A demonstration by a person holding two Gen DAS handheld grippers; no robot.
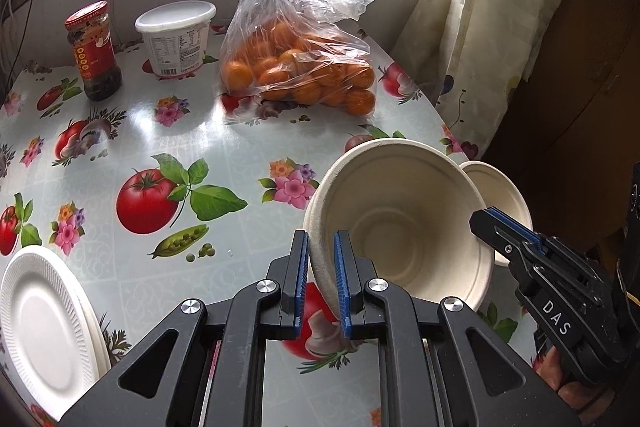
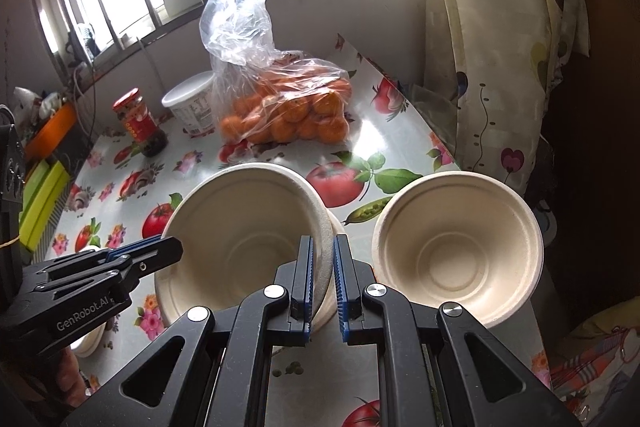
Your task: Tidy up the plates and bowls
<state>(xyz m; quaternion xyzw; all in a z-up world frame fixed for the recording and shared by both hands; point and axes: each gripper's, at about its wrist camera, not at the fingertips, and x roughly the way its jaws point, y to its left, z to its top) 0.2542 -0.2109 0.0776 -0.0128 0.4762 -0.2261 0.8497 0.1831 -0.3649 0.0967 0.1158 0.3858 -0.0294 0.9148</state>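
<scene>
Left gripper (image 1: 322, 279) clamped on a tilted bowl (image 1: 404, 223) rim. Right gripper (image 2: 323, 283) likewise, pinching that bowl above the desk (image 1: 192, 131).

Our left gripper (image 1: 321, 277) is black plastic, with two flat fingers (image 1: 295, 275) lined with ribbed blue pads (image 1: 341, 279). Behind the fingers, four angled black link arms fan out, each pinned by a round silver screw (image 1: 267, 285), with triangular cut-outs further back. Our right gripper (image 2: 321, 277) has the same build: black fingers (image 2: 301, 279), blue toothed pads (image 2: 342, 283), silver screws (image 2: 376, 289). From the side, its body reads "DAS" in white; the left one's body reads "GenRobot.AI". Small screws sit near the fingertips in the side views. A bare hand (image 1: 568, 383) shows behind the right gripper's body.
</scene>
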